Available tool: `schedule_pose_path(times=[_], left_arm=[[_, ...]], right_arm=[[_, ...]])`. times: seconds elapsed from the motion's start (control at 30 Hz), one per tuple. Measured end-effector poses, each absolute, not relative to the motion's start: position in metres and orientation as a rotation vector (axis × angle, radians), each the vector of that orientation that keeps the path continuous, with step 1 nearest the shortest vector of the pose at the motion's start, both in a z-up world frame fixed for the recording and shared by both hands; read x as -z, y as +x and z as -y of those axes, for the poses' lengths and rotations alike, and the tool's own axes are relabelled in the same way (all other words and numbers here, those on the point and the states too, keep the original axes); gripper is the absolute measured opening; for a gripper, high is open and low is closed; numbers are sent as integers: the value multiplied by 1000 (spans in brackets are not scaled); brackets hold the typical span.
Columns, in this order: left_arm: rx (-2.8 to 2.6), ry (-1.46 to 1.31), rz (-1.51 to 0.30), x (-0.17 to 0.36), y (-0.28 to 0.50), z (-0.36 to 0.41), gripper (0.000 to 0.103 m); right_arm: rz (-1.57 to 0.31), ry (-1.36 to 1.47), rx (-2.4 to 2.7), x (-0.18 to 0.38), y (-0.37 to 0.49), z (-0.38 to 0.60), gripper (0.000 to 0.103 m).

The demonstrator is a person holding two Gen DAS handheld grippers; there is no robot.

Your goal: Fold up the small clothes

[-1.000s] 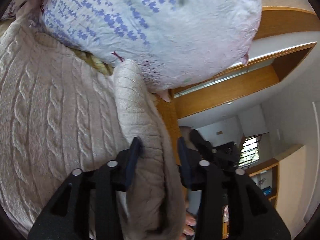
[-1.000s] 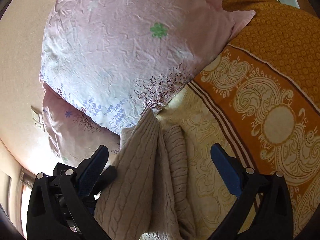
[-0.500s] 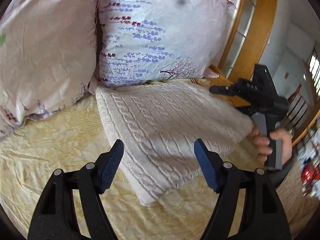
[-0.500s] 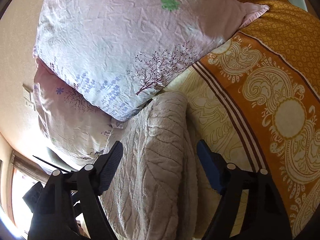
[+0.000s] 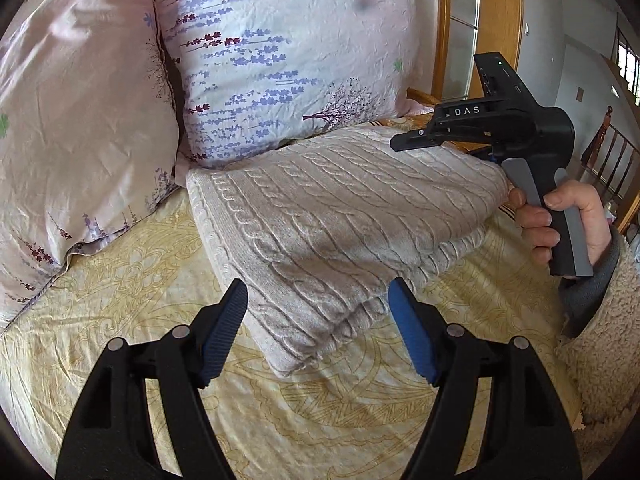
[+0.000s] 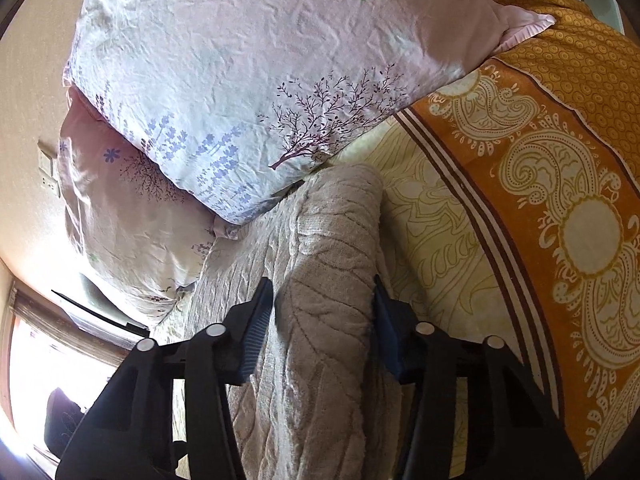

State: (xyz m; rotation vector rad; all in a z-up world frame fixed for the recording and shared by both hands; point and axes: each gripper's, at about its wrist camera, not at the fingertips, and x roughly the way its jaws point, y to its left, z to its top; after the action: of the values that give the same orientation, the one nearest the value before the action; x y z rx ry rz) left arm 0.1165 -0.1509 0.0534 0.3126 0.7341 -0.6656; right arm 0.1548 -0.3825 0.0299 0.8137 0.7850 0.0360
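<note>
A beige cable-knit sweater (image 5: 340, 216) lies folded on the yellow bedsheet (image 5: 120, 300), its far edge against the pillows. My left gripper (image 5: 316, 284) hovers open over the sweater's near corner; its blue pads stand on either side of the corner and clear of the knit. At the sweater's right edge, my right gripper (image 6: 320, 284) is closing its jaws on the thick folded edge (image 6: 332, 260), and both pads touch the fabric. In the left wrist view a hand (image 5: 560, 216) holds the right tool's handle beside that edge.
Two pale floral pillows (image 5: 288, 52) (image 5: 72, 120) stand behind the sweater. An orange paisley bedspread (image 6: 560, 180) covers the bed to the right. A wooden frame (image 5: 500, 20) and a railing (image 5: 612, 160) rise beyond the bed.
My left gripper let go of the sweater's edge, opened, rolled and drew back until the whole folded sweater shows. The right jaws narrowed from wide open onto the folded edge.
</note>
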Motion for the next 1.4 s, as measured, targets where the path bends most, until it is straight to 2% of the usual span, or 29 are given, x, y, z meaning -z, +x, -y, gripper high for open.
schedule_pose_path(times=[0.03, 0.13, 0.17, 0.6, 0.77, 0.8, 0.87, 0.9, 0.93, 0.97, 1.17, 1.3, 1.33, 1.4], left_arm=[[665, 325, -735, -52, 116, 152, 73], [663, 347, -737, -50, 114, 154, 73], [666, 349, -737, -49, 114, 154, 73], [666, 414, -712, -46, 108, 152, 72], [657, 394, -708, -44, 108, 143, 71], [661, 389, -709, -44, 107, 142, 70], [681, 389, -719, -42, 105, 141, 69], [685, 397, -722, -41, 103, 141, 68], [688, 410, -722, -40, 101, 142, 67], [688, 422, -717, -39, 100, 143, 67], [640, 453, -738, -29, 107, 150, 67], [614, 479, -703, -29, 107, 151, 66], [610, 489, -687, -30, 106, 152, 63], [606, 514, -676, -30, 105, 154, 51]], right_arm=[[-783, 797, -31, -31, 156, 380, 36], [-760, 767, -16, -33, 156, 377, 16], [-741, 772, -17, -35, 155, 378, 14], [-675, 847, -7, -35, 145, 396, 12], [-726, 826, 14, -27, 151, 396, 12], [-729, 819, 15, -29, 151, 395, 13], [-729, 822, 40, -32, 148, 393, 35], [-730, 833, 48, -35, 144, 394, 64], [-726, 848, 53, -37, 138, 396, 90], [-719, 856, 58, -41, 130, 398, 93], [-756, 833, 101, -56, 82, 400, 92], [-806, 876, 59, -44, 68, 396, 81], [-814, 886, 52, -41, 68, 394, 78], [-826, 904, 43, -34, 70, 388, 74]])
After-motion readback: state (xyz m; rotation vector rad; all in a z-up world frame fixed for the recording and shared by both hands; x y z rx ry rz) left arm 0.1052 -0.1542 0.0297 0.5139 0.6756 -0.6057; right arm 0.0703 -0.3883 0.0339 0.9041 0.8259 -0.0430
